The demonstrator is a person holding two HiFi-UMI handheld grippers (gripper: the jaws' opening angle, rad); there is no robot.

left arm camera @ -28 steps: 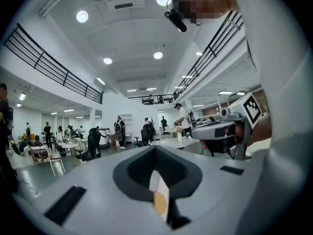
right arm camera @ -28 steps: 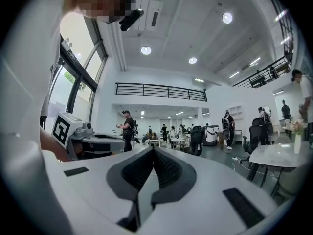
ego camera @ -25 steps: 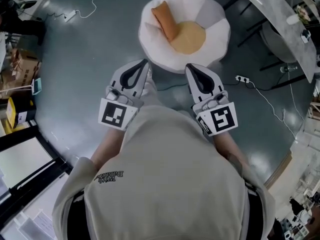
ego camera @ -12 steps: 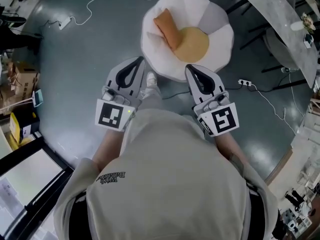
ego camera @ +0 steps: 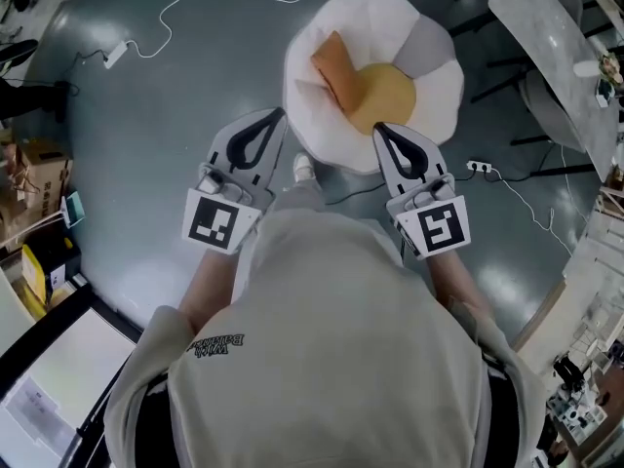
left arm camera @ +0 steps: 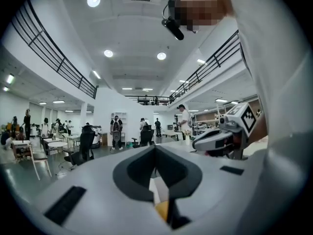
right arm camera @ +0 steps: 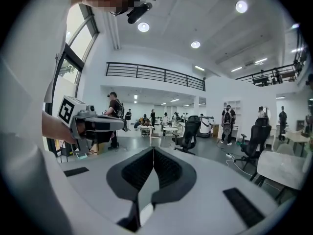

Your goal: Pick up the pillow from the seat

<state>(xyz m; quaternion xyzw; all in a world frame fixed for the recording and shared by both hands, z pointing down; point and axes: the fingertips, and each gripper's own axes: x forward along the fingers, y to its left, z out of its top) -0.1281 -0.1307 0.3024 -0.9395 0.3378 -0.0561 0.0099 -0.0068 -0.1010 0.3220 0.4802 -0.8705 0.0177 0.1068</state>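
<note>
An orange pillow leans on the left part of a round white seat that has a yellow middle, seen at the top of the head view. My left gripper is shut and empty, its tip just left of the seat's near rim. My right gripper is shut and empty too, its tip over the seat's near edge, below the yellow middle. In the left gripper view the jaws meet, with a bit of white and yellow showing under them. In the right gripper view the jaws also meet.
A power strip and its cable lie on the grey floor right of the seat. A white cable runs at the upper left. A grey table stands at the upper right, boxes at the left. My shoe is below the seat.
Both grippers have moved forward towards the seat, still shut. The seat and pillow sit nearer to them, and the right tip now overlaps the seat's near edge.
</note>
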